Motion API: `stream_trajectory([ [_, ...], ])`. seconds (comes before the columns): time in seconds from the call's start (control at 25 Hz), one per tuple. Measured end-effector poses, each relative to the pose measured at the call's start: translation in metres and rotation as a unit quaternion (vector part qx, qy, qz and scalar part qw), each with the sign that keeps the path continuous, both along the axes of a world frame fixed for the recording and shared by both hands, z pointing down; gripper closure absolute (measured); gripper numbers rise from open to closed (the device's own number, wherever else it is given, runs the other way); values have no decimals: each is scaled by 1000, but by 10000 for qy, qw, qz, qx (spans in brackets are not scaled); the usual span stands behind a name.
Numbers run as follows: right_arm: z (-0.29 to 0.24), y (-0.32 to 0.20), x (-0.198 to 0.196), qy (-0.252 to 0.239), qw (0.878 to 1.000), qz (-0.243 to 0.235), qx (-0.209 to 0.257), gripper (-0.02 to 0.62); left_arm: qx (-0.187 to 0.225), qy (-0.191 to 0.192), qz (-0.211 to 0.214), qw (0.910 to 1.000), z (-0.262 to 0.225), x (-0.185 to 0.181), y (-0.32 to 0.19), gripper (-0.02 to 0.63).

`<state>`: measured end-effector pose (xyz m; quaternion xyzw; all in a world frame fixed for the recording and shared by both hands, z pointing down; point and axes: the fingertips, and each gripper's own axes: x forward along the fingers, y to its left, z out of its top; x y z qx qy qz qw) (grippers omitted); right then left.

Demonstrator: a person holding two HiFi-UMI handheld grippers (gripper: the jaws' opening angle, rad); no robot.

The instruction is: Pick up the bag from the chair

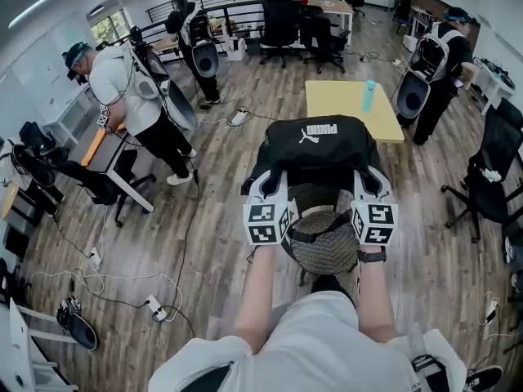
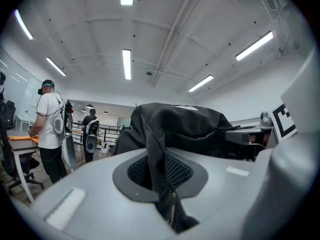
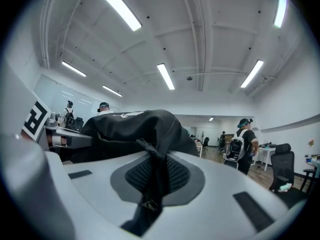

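1. The black bag (image 1: 319,141) hangs between the two grippers, out in front of the person and over the far side of the chair (image 1: 327,253). The white logo on it faces up.
2. The left gripper (image 1: 265,180) is clamped tight on a fold of the bag's black fabric. In the left gripper view the cloth is pinched between the pads.
3. The right gripper (image 1: 369,178) is closed the same way on the bag's other side, with a strap and buckle caught between its jaws.
4. A dark strap (image 1: 315,233) of the bag droops across the chair's round woven seat. From here I cannot tell whether the bag's underside touches the chair.
5. Just beyond the bag stands a yellow table (image 1: 343,104) with a light-blue bottle (image 1: 369,96) upright on it.
6. A person in a white shirt (image 1: 122,88) bends at a desk to the left, and another with a backpack (image 1: 437,64) stands by the table's right end.
7. A black office chair (image 1: 490,170) sits well off to the right.
8. Cables and a power strip (image 1: 155,305) lie on the wooden floor at the left.
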<state>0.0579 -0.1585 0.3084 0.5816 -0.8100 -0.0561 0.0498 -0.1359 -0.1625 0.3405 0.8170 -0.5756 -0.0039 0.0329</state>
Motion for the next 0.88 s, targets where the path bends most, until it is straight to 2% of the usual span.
stream_trajectory([
  [0.28,-7,9,19,-49,9998,156,97,561,127,-13,184,9997,-8,19,9,571],
  [0.88,0,22,34,-22,9994,358,-8,561,-7,58,362,9993,3,34,9,571],
])
